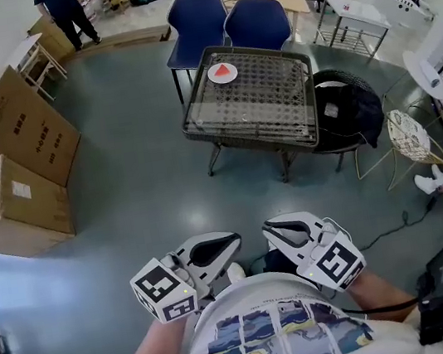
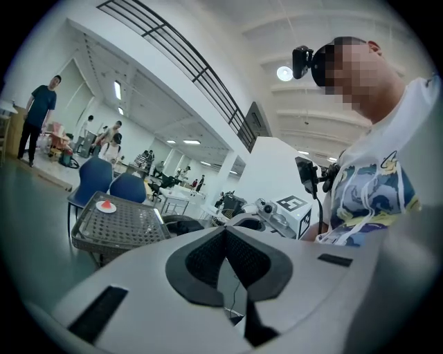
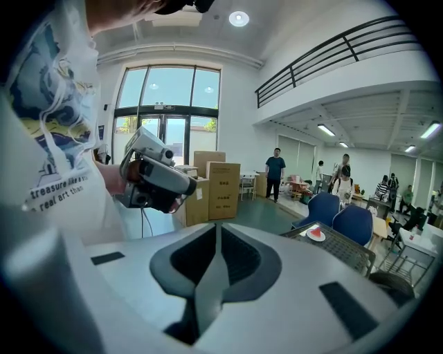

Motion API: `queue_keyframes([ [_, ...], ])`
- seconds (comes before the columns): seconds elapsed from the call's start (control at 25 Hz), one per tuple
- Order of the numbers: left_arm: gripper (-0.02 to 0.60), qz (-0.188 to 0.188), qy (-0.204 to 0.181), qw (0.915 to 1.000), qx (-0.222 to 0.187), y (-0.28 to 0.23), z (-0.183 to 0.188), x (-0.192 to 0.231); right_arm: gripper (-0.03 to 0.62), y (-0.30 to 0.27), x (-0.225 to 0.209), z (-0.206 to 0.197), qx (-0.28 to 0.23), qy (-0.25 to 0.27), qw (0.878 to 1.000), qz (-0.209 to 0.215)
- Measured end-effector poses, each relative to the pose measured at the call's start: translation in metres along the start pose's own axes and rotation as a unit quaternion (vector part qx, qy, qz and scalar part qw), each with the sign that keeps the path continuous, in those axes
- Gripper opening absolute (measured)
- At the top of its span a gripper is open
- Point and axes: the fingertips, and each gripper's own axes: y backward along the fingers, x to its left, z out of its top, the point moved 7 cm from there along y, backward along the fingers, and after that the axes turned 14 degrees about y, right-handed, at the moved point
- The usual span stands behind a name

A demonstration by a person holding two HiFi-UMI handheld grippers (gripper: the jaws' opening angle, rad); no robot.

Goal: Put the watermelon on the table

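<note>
Watermelon [image 1: 222,70] sits as a red wedge on a white plate [image 1: 212,77] at the far left corner of the mesh surface [image 1: 272,100], well ahead of your fingers and apart from them. Your left gripper [image 1: 231,242] and right gripper [image 1: 271,229] are held close to your chest, tips angled toward each other, both sets of fingers clenched together with nothing between them. Two blue chairs [image 1: 196,16] stand beyond the surface
</note>
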Motion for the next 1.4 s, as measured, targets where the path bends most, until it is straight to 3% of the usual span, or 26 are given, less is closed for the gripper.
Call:
queue_keyframes([
  [0.2, 0.009, 0.006, -0.009, 0.9999, 0.002, 0.009, -0.010, -0.003, 0.028, 0.001, 0.009, 0.006, -0.001, 0.008, 1.000, -0.006],
  [0.8, 0.009, 0.029, 0.009, 0.9995, -0.007, 0.032, -0.024, 0.004, 0.021, -0.013, 0.024, 0.018, -0.017, 0.027, 0.999, 0.002],
  [1.08, 0.009, 0.013, 0.028, 0.9995, 0.002, 0.029, -0.028, 0.008, 0.018, -0.005, 0.028, 0.016, 0.007, 0.020, 1.000, -0.010],
  [1.4, 0.009, 0.010, 0.031, 0.9992, 0.024, -0.012, -0.016, 0.020, 0.017, 0.002, -0.008, -0.003, 0.006, 0.009, 1.000, -0.013],
])
